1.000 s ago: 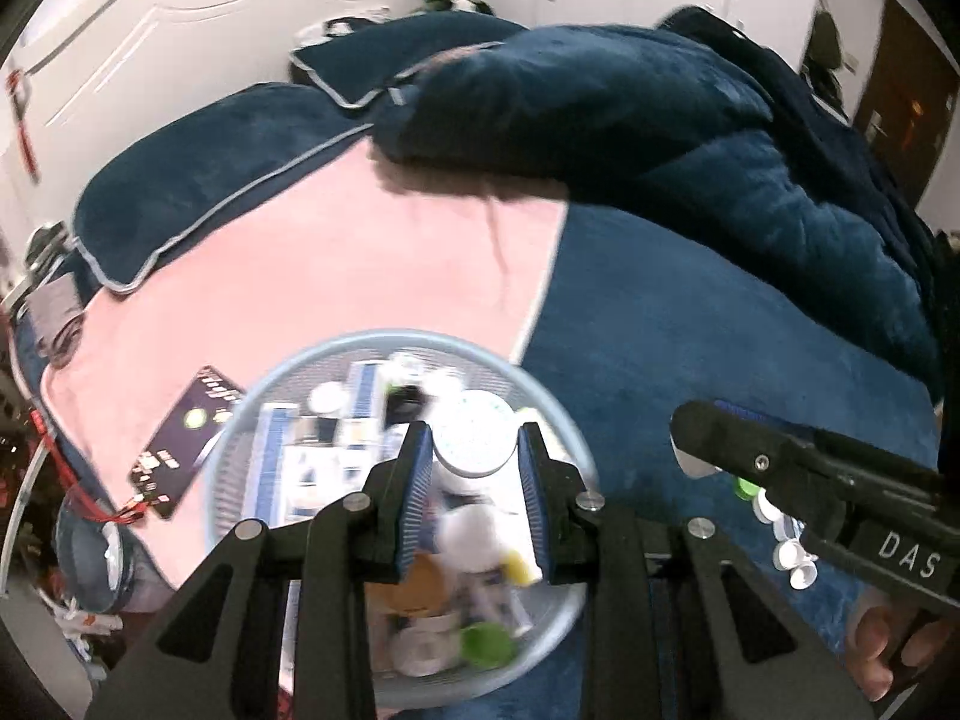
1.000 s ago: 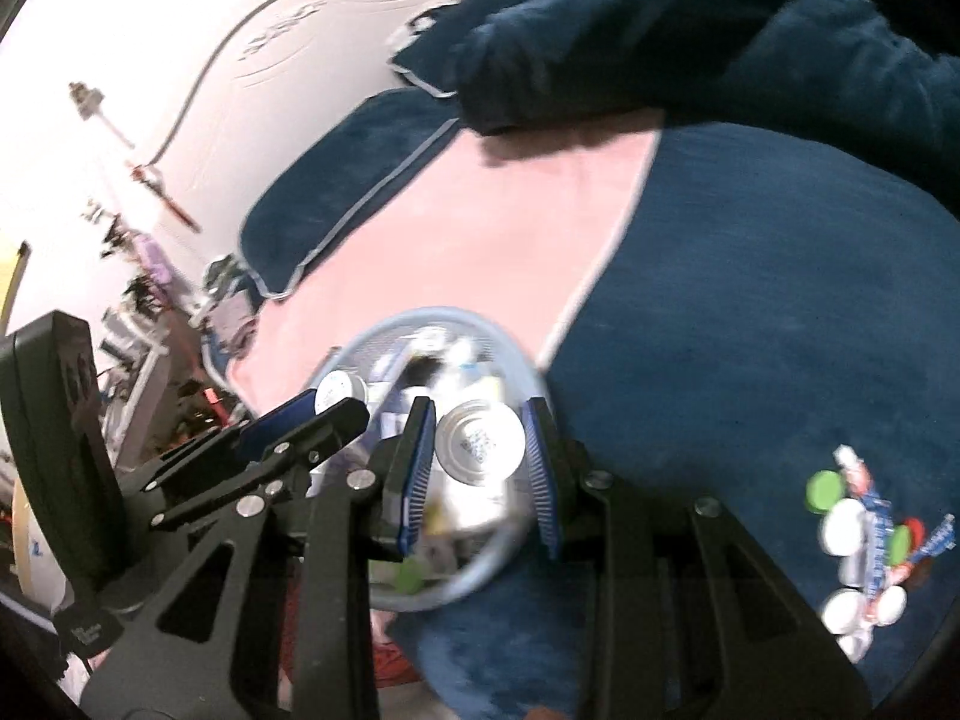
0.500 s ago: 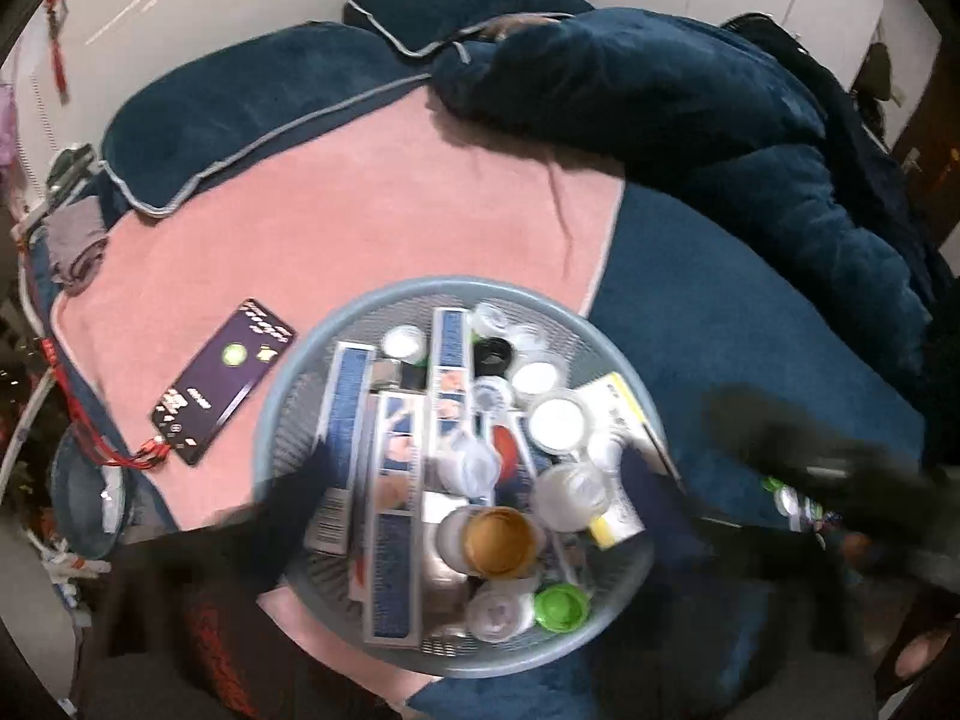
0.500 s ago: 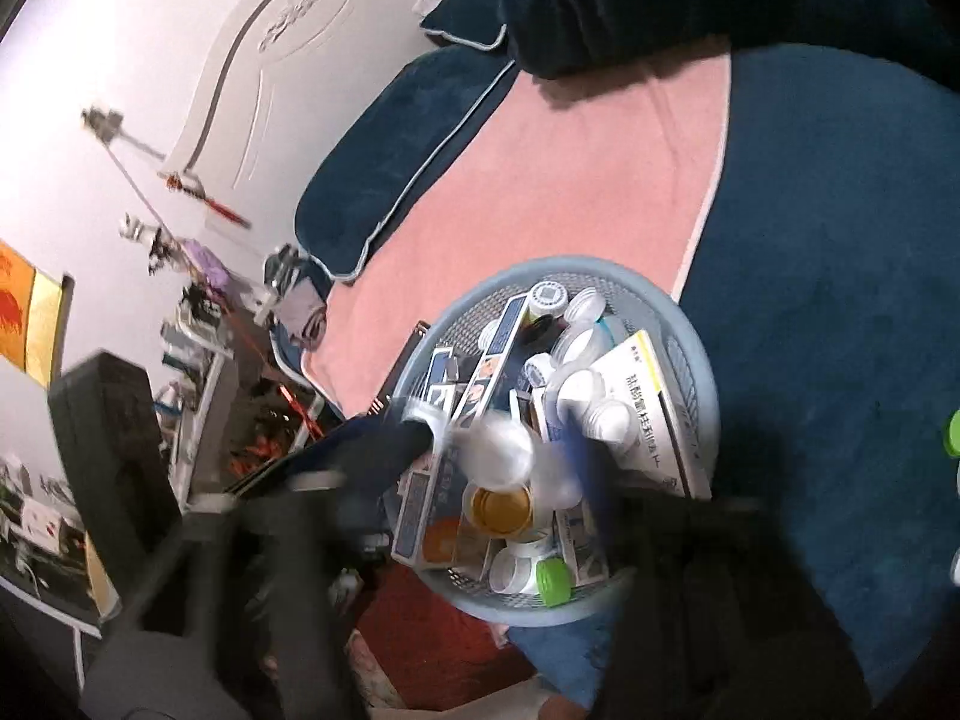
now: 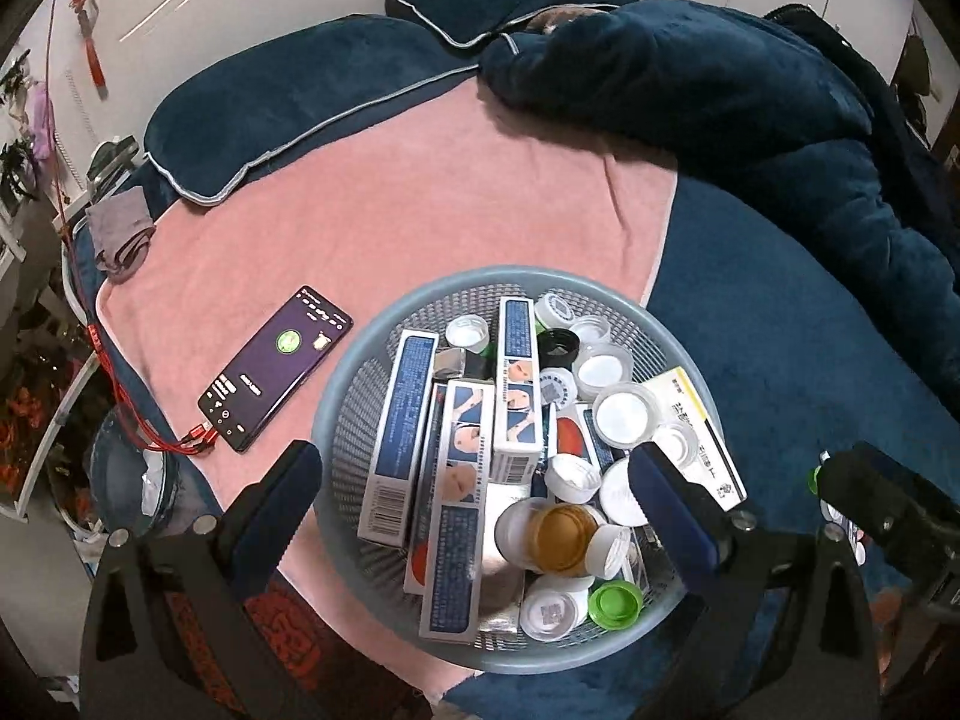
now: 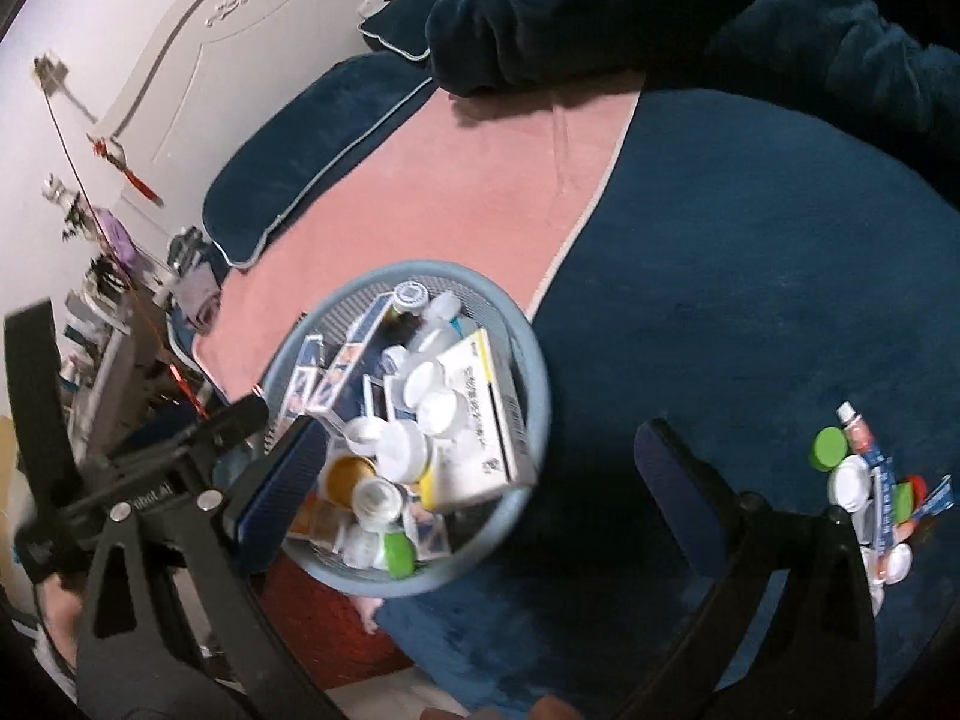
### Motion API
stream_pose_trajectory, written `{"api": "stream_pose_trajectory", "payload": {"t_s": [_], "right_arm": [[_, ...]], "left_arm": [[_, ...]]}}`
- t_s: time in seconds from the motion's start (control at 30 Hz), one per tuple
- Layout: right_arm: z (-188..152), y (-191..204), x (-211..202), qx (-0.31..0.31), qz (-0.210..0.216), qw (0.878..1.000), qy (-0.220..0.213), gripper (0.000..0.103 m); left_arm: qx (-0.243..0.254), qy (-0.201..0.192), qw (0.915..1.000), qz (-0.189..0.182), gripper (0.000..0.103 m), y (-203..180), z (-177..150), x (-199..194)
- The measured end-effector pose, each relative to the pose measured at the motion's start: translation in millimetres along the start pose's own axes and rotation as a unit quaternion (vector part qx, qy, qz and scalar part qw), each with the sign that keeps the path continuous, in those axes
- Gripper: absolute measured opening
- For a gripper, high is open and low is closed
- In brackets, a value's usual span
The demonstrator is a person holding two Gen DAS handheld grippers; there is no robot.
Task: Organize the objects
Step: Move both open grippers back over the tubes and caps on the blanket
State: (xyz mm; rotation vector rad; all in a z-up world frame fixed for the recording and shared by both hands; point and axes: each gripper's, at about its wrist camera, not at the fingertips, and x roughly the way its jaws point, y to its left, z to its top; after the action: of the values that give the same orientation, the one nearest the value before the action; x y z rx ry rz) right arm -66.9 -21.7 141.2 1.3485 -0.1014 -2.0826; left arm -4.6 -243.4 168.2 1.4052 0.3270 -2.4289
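Note:
A round blue-grey mesh basket (image 5: 354,372) (image 6: 528,360) sits on the bed, full of blue-white medicine boxes (image 5: 399,438), white jars and caps (image 5: 624,414), an amber-lidded jar (image 5: 558,534) and a green cap (image 5: 615,603). My left gripper (image 5: 480,498) is wide open and empty above the basket's near side. My right gripper (image 6: 474,474) is wide open and empty, just right of the basket. A loose pile of caps and tubes (image 6: 864,480) lies on the blue blanket at right.
A phone (image 5: 276,366) with a red cable lies on the pink towel (image 5: 420,192) left of the basket. Dark blue pillows (image 5: 288,114) and a bunched duvet (image 5: 720,90) lie behind. The bed edge and clutter are at left.
Both grippers were shut on white jars over the basket a second ago. Both have opened wide and the jars now lie in the basket. Both grippers have pulled back.

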Motion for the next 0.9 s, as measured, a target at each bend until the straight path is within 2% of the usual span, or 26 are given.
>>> {"api": "stream_pose_trajectory", "payload": {"t_s": [0.43, 0.57, 0.9], "right_arm": [[-7, -1, -6, -0.026, -0.027, 0.999, 0.005, 0.103], [-11, -4, -6, -0.033, -0.047, 0.998, 0.007, 0.103], [-17, -22, -17, -0.019, -0.068, 0.998, 0.006, 0.103]], "left_arm": [[0.018, 0.006, 0.9998, 0.003, 0.102, -17, -4, 1], [0.027, 0.007, 0.9996, 0.002, 0.102, -26, -6, 0], [0.052, 0.009, 0.9986, -0.003, 0.102, -52, -9, -1]]}}
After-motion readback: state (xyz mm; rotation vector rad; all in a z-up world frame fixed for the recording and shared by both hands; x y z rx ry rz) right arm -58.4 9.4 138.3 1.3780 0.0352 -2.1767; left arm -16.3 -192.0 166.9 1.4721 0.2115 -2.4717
